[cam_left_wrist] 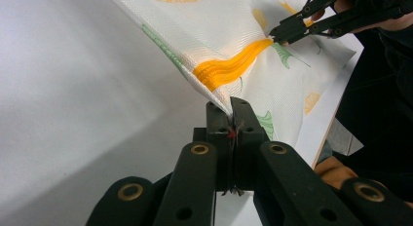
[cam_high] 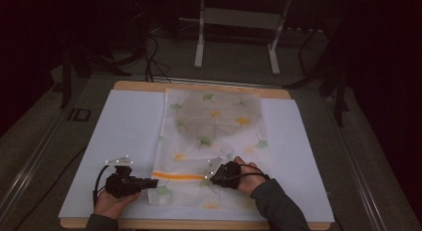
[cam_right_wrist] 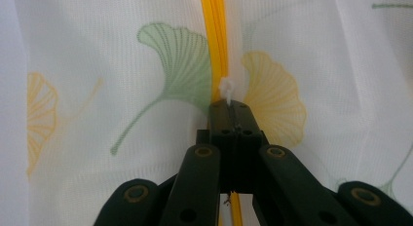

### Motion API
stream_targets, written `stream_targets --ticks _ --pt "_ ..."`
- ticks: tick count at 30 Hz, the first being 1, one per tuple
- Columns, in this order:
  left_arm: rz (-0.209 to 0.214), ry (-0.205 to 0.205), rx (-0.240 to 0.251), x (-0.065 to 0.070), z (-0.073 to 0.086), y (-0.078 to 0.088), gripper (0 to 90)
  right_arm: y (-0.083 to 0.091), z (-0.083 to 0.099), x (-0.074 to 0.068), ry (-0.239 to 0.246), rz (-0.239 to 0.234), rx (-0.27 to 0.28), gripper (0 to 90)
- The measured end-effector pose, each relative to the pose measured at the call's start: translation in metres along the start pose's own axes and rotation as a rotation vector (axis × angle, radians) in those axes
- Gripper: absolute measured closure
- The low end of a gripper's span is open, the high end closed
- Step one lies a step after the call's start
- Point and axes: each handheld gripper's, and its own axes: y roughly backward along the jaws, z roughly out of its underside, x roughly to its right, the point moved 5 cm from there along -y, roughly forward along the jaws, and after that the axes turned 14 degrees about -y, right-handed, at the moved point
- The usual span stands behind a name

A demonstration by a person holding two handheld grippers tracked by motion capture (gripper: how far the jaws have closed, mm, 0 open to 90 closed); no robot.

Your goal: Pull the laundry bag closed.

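A white mesh bag (cam_high: pixel 214 126) printed with green and yellow ginkgo leaves lies flat on the white table cover (cam_high: pixel 127 126). An orange zipper (cam_high: pixel 179 175) runs across its near end. My left gripper (cam_high: pixel 152 181) is shut on the bag's left edge, right at the zipper's end (cam_left_wrist: pixel 234 67), and lifts the cloth a little there. My right gripper (cam_high: pixel 209 177) is shut on the small white zipper pull (cam_right_wrist: pixel 225 88), partway along the zipper (cam_right_wrist: pixel 214 41). In the left gripper view the right gripper (cam_left_wrist: pixel 272 37) pinches the far end of the bunched orange strip.
The table's wooden rim (cam_high: pixel 199 86) shows at the far side and along the near edge. Beyond it stands a white metal frame (cam_high: pixel 200 42) on a dark floor with cables (cam_high: pixel 152 61). Bare white cover lies left and right of the bag.
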Motion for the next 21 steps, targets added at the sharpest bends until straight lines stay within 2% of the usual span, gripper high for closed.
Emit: stream_targets --ticks 21 --pt "-0.003 0.000 0.003 0.000 0.000 0.001 88.6 0.008 0.018 0.006 -0.029 0.011 -0.002 90.0"
